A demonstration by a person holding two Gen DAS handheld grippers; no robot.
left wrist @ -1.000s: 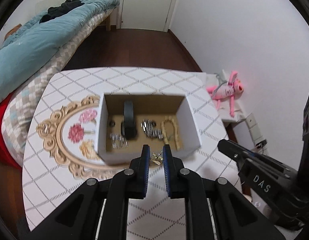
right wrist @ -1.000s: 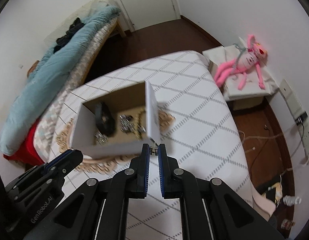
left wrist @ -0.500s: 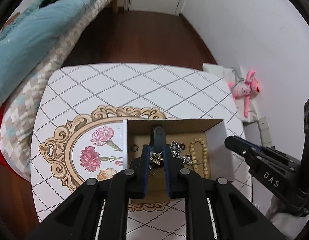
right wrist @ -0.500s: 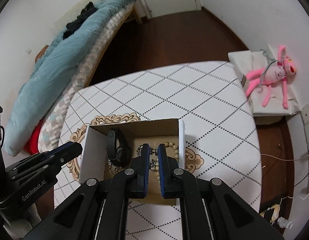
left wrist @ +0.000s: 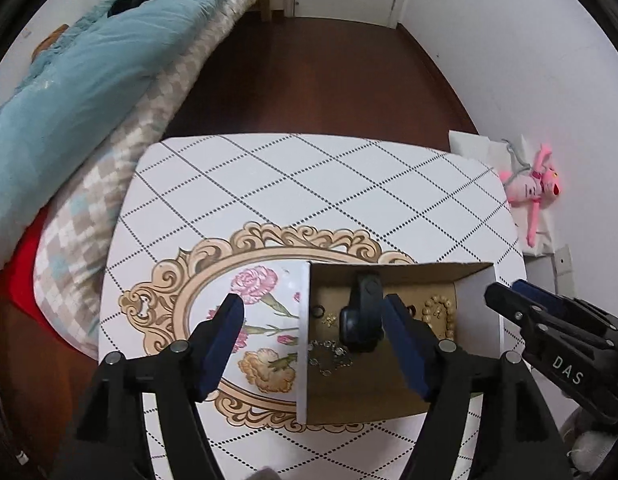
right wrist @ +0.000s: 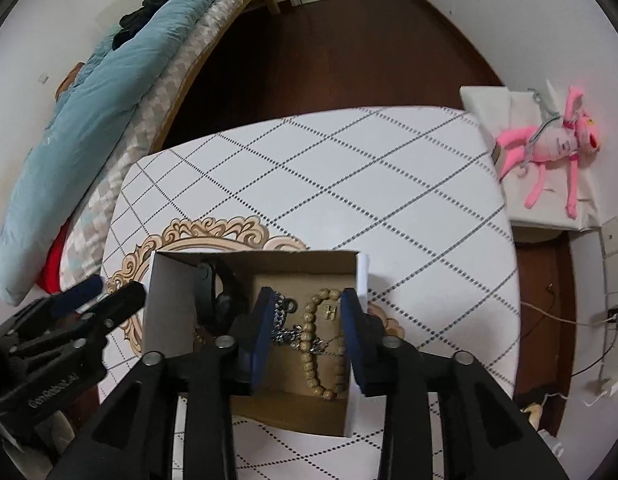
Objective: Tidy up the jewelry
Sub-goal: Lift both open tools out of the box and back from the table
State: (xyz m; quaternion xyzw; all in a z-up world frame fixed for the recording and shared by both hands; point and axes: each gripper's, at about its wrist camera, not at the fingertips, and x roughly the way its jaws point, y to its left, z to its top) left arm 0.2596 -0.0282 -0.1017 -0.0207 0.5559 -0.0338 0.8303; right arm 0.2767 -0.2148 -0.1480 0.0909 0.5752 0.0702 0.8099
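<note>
A white table with a dotted diamond pattern and a gold scrolled oval framing painted flowers is seen from above in a small room. An open cardboard box is set on the table, overlapping the oval's edge. Inside it are laid a black watch, a wooden bead bracelet, a silver chain and a small gold charm; the chain is crossed by the beads.

The left gripper is held spread wide over the box's left wall, with nothing between its fingers. The right gripper is likewise spread open above the bracelet and chain, and nothing is held.

Dark wooden floor is seen beyond the table. A bed with a blue quilt is placed against the left wall, and dark clothing is piled on it. A pink plush toy is laid on a low white stand by the right wall, near a wall socket.
</note>
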